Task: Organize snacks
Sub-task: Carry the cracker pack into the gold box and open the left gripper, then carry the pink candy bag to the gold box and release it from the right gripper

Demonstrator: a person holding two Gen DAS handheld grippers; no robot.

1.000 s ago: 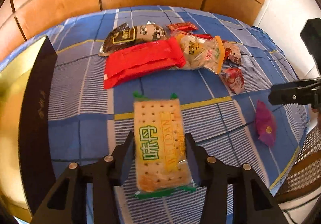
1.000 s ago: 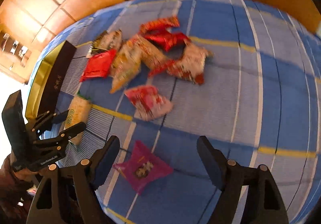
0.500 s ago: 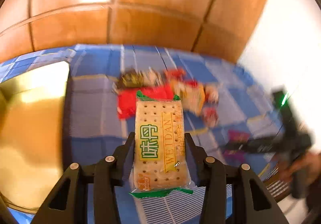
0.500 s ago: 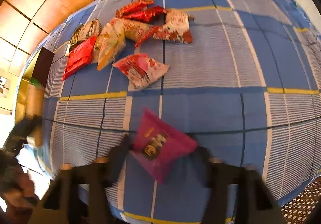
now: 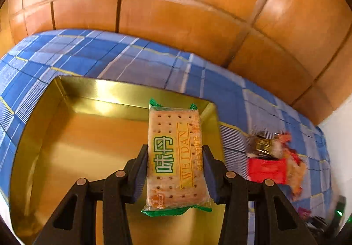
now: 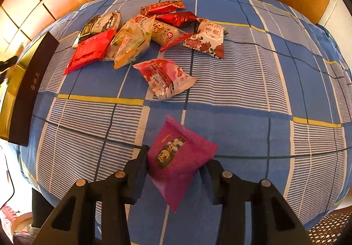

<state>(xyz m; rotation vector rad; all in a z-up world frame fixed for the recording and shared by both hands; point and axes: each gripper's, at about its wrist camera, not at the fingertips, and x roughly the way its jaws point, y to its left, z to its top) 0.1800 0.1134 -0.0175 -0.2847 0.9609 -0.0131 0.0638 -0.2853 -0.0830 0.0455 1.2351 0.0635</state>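
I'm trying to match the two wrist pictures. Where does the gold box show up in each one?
Left wrist: the gold box fills the lower left, open, seen from above, under the cracker pack.
Right wrist: only its dark side wall and a gold strip show at the far left edge.
Shared landmark: the flat red packet in the snack pile, on the blue checked cloth.

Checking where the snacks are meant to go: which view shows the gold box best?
The left wrist view: the gold box fills it, open and seen from above. The right wrist view catches only its dark outer wall at the left edge.
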